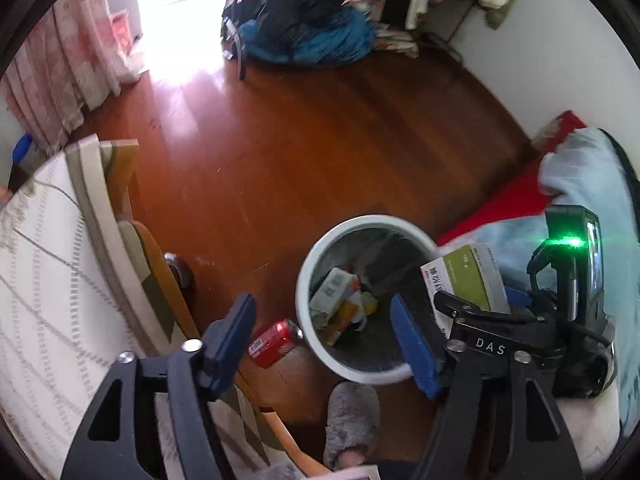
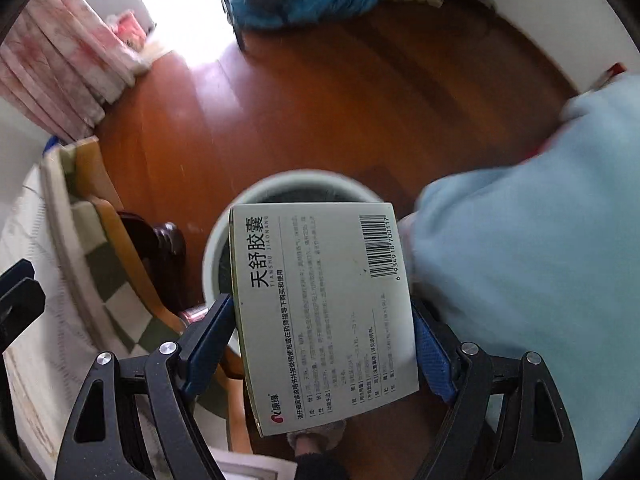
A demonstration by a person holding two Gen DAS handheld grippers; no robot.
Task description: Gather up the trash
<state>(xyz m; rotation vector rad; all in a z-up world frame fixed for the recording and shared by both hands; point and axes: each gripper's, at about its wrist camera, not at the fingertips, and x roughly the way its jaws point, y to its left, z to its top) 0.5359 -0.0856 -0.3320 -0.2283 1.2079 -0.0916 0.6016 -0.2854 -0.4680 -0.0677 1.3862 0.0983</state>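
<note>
A white round trash bin stands on the wooden floor with several cartons and wrappers inside. A red can lies on the floor beside its left rim. My left gripper is open and empty, above the bin's left side. My right gripper is shut on a flat medicine box with Chinese print and a barcode, held over the bin. The same box and the right gripper show at the right in the left wrist view.
A bed with a quilted cover and wooden frame lies to the left. A light blue blanket is to the right. A grey slipper is near the bin. A chair piled with clothes stands far back.
</note>
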